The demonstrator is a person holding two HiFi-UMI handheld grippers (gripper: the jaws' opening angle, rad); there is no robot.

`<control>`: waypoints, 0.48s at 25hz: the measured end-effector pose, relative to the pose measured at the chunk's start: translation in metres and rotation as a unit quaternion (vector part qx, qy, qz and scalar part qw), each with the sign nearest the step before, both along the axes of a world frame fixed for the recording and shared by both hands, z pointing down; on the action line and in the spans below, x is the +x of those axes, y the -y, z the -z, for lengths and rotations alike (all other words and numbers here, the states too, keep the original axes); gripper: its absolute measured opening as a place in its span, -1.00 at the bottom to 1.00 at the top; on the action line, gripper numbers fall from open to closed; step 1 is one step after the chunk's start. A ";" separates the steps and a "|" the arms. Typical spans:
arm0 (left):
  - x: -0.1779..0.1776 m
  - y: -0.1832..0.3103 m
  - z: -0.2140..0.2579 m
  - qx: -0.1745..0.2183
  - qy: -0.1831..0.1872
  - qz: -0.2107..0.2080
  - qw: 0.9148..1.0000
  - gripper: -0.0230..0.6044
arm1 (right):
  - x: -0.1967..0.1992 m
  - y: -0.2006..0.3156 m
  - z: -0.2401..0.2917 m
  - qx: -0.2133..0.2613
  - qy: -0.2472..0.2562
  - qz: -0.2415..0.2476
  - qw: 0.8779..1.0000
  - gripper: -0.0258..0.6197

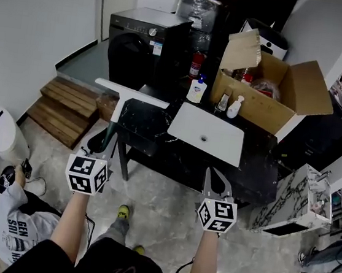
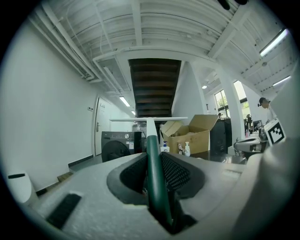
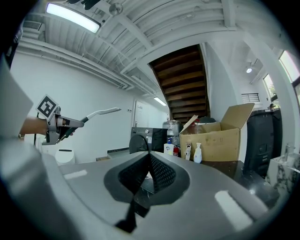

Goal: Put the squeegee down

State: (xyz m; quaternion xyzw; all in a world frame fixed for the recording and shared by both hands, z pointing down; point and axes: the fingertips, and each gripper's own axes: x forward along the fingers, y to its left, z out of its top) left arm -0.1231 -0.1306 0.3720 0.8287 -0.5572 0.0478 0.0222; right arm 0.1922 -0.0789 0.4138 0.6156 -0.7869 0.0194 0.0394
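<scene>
While the left gripper (image 2: 153,164) is clamped on the dark green handle of the squeegee (image 1: 114,121), the tool is up in the air and touches nothing else. The handle runs straight out from between the two jaws, and the white blade (image 2: 149,120) sits crosswise at its far end, ahead of the gripper and above the left edge of the black counter (image 1: 147,127).

The right gripper (image 3: 149,155) is to the right of the left one. Its jaws are pressed together at the tips with nothing between them. It points level toward the counter.

Ahead of the right gripper a white sink (image 1: 205,133) lies on the counter. Beyond the sink stands an open cardboard box (image 1: 275,93), with a blue-capped bottle (image 1: 196,89) and a white pump bottle (image 1: 235,107) just in front of it. A dark washing machine (image 1: 147,40) stands far ahead of the left gripper, past the blade. Wooden steps (image 1: 66,107) lie on the floor to that gripper's left, and a person (image 1: 13,212) crouches low behind it on the left.
</scene>
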 end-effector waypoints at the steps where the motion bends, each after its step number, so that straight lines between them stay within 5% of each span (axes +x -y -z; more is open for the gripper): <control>1: 0.000 0.005 -0.001 -0.001 -0.003 0.000 1.000 -0.61 | 0.001 0.004 -0.001 -0.001 0.000 -0.001 1.000 -0.88; 12: 0.006 0.090 -0.024 -0.015 -0.007 -0.012 1.000 -0.61 | 0.004 0.082 -0.017 -0.012 -0.010 -0.009 1.000 -0.88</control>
